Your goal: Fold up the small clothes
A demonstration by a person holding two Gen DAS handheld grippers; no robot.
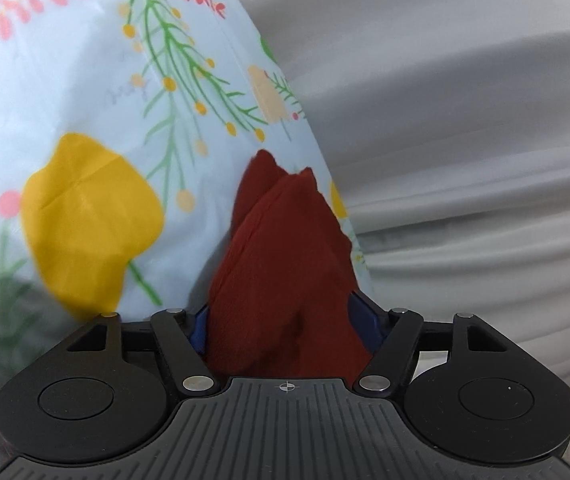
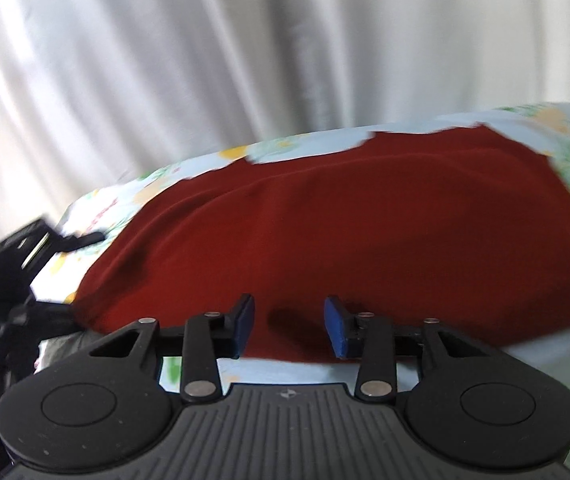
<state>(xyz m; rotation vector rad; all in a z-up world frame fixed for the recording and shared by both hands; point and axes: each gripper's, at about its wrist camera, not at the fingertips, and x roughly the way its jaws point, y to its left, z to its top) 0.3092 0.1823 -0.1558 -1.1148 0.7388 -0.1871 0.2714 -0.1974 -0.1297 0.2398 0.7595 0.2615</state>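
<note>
Grey curtains hang behind a flowered tabletop [image 2: 317, 144] where the red cloth [image 2: 345, 216] lies. Left claw [image 1: 285, 320] pinches a bunched corner at 12 o'clock, probably to carry it over for a fold; right claw [image 2: 289, 326] hovers with jaws apart and empty over the cloth's near edge.

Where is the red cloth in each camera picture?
Left wrist view: the red cloth is bunched low in the middle, pinched in the left gripper.
Right wrist view: it spreads wide across the middle, beyond the open right gripper.
Shared landmark: the flowery sheet under it.
</note>
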